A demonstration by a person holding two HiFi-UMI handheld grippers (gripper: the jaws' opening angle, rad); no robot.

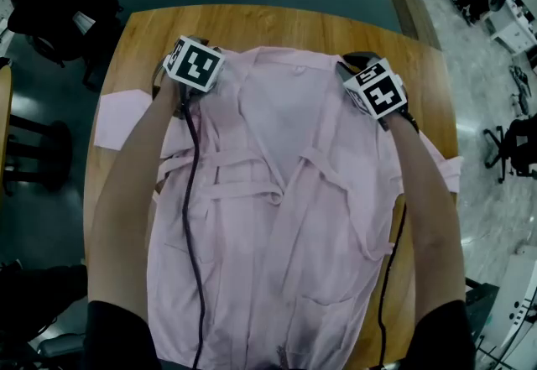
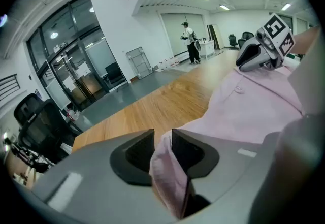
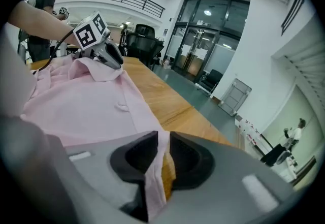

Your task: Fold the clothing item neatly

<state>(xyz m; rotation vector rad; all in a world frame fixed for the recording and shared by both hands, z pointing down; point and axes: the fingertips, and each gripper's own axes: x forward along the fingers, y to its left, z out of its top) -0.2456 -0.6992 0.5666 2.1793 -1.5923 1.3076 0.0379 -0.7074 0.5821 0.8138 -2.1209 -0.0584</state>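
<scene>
Pink robe [image 1: 285,217]: soft, light, floppy; left gripper [image 2: 162,139] and right gripper [image 3: 163,141] each pinch its upper-frame corners, probably the shoulders.

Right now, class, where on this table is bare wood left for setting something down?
Bare wood: the far strip of the table beyond the pink garment, and narrow strips down both sides. The garment covers the middle and near edge, with the left gripper and right gripper pinching its shoulders.
</scene>
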